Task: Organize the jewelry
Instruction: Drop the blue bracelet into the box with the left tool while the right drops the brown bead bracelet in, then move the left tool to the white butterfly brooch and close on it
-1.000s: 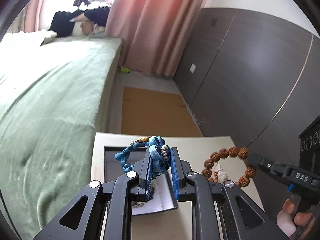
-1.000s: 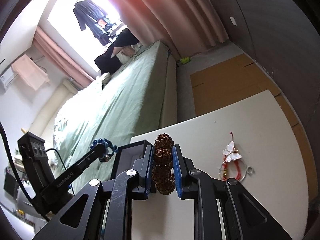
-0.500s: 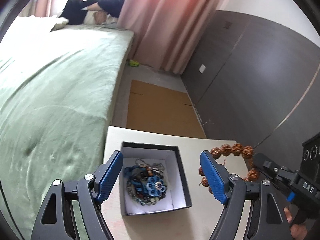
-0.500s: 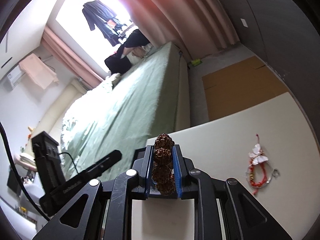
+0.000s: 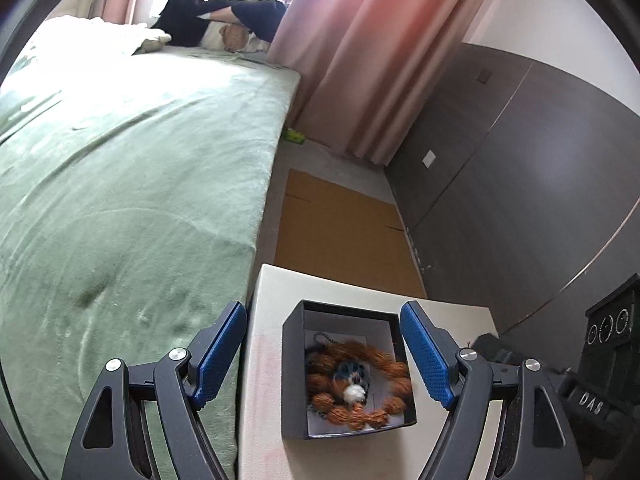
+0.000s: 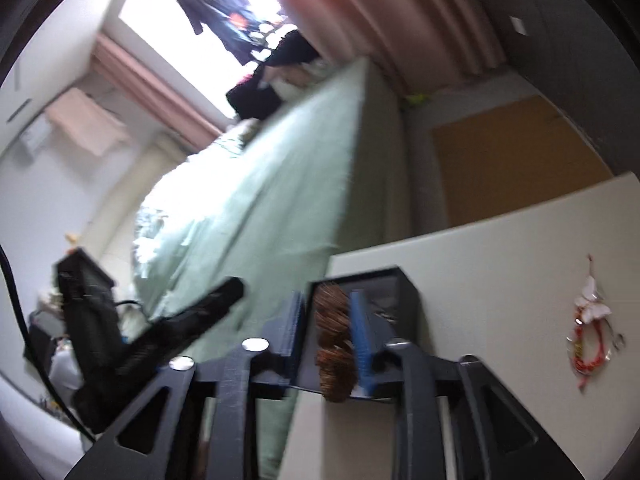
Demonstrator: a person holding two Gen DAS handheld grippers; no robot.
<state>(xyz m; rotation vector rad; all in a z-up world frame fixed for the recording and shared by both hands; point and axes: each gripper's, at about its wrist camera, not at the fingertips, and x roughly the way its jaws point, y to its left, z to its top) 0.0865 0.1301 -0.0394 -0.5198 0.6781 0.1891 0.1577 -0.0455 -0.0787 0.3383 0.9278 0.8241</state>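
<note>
Both wrist views overlook the box [image 5: 344,372] closely.

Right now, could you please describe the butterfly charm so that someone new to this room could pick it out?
Find the cream table beside the green bed; a black box sits near its bed-side edge. The butterfly charm lies on the bare tabletop apart from the box. It alone has white wings on a red cord loop.
</note>
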